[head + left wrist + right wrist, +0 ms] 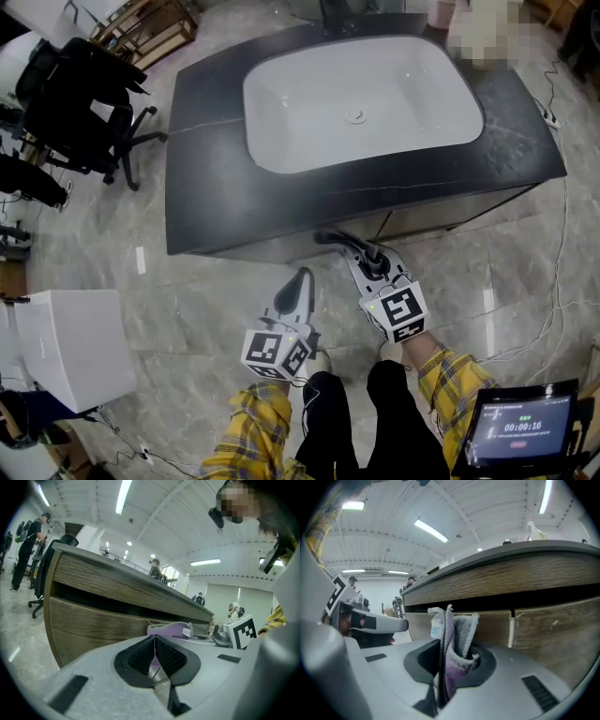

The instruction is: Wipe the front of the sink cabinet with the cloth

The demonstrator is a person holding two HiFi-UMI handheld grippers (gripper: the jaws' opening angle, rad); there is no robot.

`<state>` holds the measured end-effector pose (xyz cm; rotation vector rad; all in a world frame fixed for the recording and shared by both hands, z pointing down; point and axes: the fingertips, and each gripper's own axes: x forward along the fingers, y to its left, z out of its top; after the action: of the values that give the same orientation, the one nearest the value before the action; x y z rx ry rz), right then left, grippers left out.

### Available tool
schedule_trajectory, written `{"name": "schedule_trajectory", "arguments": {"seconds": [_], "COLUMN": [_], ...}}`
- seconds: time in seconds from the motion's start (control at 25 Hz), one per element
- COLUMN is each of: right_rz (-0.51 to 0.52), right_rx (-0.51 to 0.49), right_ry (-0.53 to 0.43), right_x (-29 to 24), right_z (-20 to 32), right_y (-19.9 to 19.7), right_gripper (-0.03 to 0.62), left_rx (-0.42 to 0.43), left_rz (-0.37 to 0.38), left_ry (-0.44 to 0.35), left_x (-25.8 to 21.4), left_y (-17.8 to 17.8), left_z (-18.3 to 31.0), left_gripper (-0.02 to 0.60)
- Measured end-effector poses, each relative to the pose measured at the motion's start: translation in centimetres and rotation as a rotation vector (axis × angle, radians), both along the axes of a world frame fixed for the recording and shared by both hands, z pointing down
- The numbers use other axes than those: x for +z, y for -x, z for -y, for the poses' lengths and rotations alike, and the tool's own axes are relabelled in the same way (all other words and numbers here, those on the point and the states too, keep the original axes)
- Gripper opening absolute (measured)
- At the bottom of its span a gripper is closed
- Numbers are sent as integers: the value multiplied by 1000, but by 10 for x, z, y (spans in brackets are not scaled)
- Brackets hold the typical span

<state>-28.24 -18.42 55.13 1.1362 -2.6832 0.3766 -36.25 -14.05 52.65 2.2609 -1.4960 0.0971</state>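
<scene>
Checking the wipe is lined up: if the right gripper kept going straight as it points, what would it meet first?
Probably the wooden cabinet front. The cloth clamped in the right gripper sticks out ahead and would touch it first. How near it is, I cannot tell.

Bright overhead strip lighting, fisheye-warped dark edges

Black office chair [82, 98], white box [73, 349]
</scene>
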Motion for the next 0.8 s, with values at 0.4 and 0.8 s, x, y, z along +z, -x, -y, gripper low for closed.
{"name": "schedule_trajectory", "arguments": {"seconds": [0.4,0.8], "right_rz": [0,12], "right_rx": [29,46], "right_ry": [-4,1], "right_x": [5,9], "right_z": [16,12], "right_y": [-69,-113], "right_gripper": [43,44], "left_rx": [4,30], "left_rz": [15,-12], "left_ry": [6,-3], "left_x": [5,6], "left_y": [-56,-104], "left_z": [10,16], "left_gripper": [6,6]}}
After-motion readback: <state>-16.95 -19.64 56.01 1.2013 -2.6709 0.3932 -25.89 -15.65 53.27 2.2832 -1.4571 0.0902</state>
